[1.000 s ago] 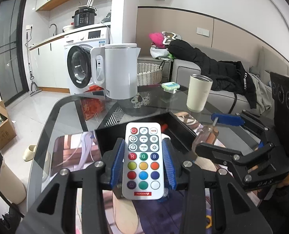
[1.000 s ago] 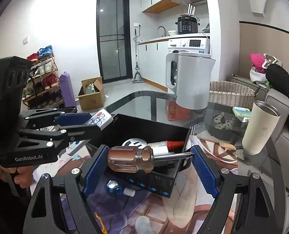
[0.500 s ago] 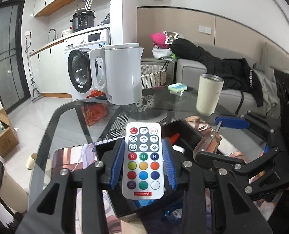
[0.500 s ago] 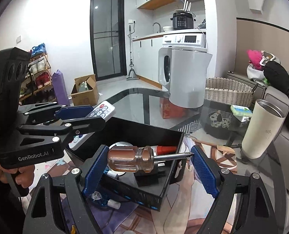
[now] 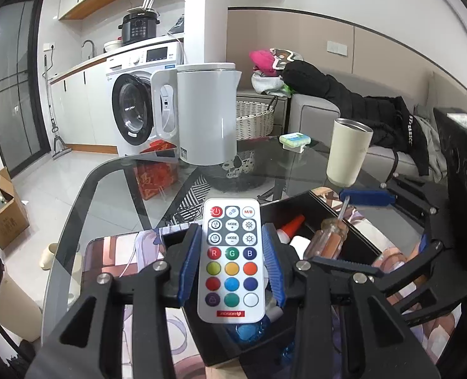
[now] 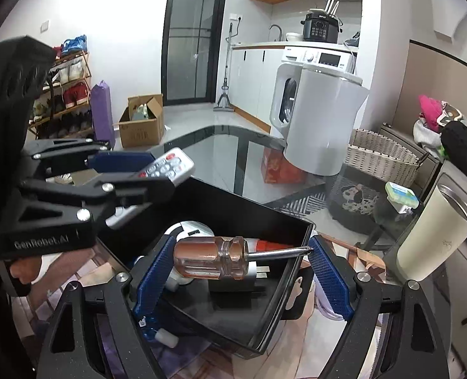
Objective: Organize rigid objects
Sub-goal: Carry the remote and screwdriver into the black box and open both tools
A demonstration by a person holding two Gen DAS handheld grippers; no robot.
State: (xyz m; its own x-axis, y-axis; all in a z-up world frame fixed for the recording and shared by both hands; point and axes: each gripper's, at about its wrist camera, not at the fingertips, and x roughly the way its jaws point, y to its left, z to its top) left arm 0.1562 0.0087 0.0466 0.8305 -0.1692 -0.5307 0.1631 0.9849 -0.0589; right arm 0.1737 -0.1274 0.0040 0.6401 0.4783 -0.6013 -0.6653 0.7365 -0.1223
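My left gripper (image 5: 231, 265) is shut on a white remote control (image 5: 232, 262) with coloured buttons and holds it above the near left part of a black open box (image 6: 239, 208). My right gripper (image 6: 236, 259) is shut on a screwdriver (image 6: 221, 257) with a clear amber handle, held crosswise over the box. The screwdriver also shows in the left wrist view (image 5: 328, 240). The left gripper and remote show in the right wrist view (image 6: 167, 167). In the box lie a white round item (image 6: 187, 229), a red-tipped tube (image 5: 292, 225) and a dark block (image 6: 238, 284).
A white electric kettle (image 5: 206, 113), a cream tumbler (image 5: 347, 153) and a small green-lidded case (image 5: 295, 140) stand on the glass table (image 5: 107, 186). A blue-capped item (image 6: 157, 336) lies on the printed mat (image 5: 123, 252) beside the box. A sofa with clothes is behind.
Both grippers have moved forward and lower over the black box, still holding the remote and the screwdriver. The box now lies closer beneath them.
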